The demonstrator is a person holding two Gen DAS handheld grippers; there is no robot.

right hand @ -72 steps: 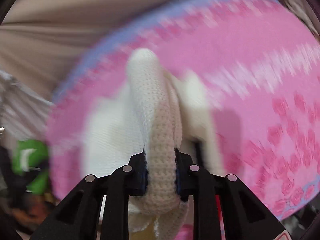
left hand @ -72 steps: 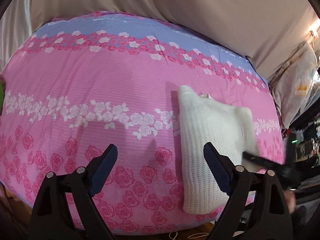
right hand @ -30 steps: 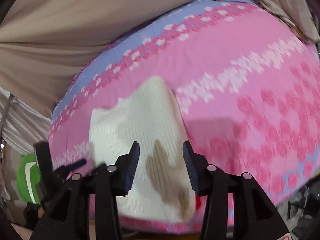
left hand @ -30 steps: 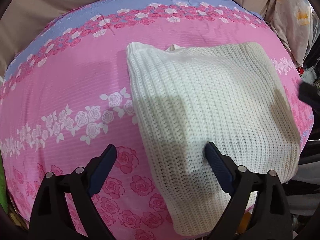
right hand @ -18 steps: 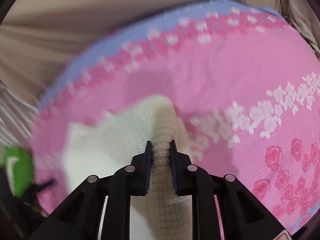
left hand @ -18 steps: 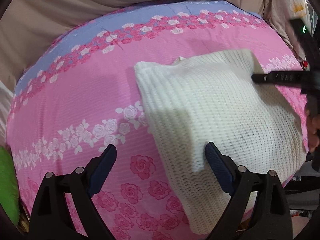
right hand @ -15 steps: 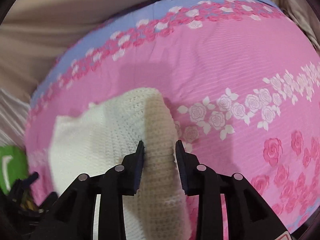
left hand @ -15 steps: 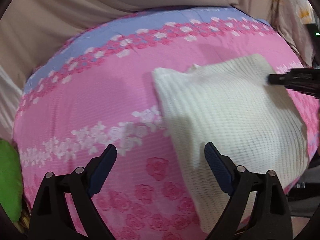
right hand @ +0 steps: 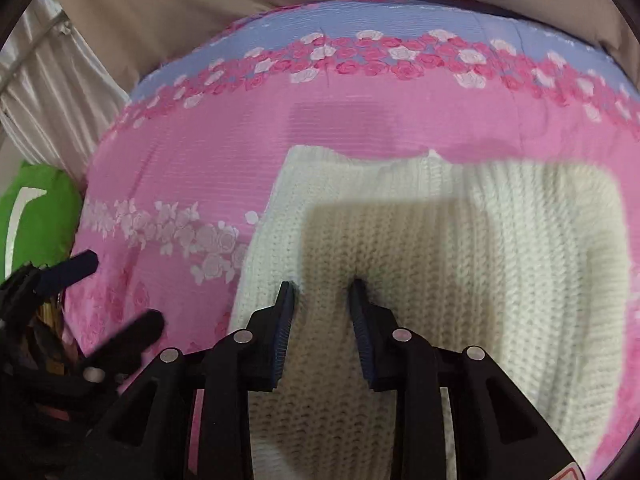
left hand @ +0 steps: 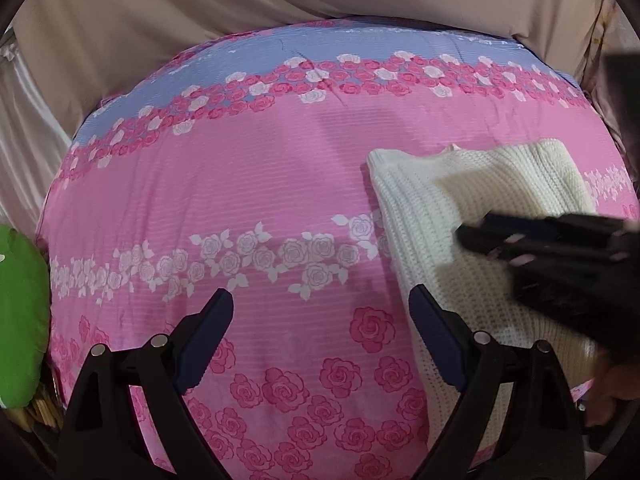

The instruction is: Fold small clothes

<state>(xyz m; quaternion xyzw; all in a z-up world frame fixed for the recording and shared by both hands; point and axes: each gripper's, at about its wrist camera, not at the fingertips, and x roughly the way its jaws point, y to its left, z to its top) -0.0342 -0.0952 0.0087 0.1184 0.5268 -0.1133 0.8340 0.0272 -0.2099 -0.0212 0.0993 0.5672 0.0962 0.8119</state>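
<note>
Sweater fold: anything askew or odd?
Mostly tidy. The white knit sweater lies folded flat on the pink floral bedspread; one small nub of fabric pokes out along its far edge. Nothing spilled or damaged.

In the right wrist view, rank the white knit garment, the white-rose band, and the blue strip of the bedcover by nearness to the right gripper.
1. white knit garment, under the right gripper.
2. white-rose band, left.
3. blue strip, far edge.
</note>
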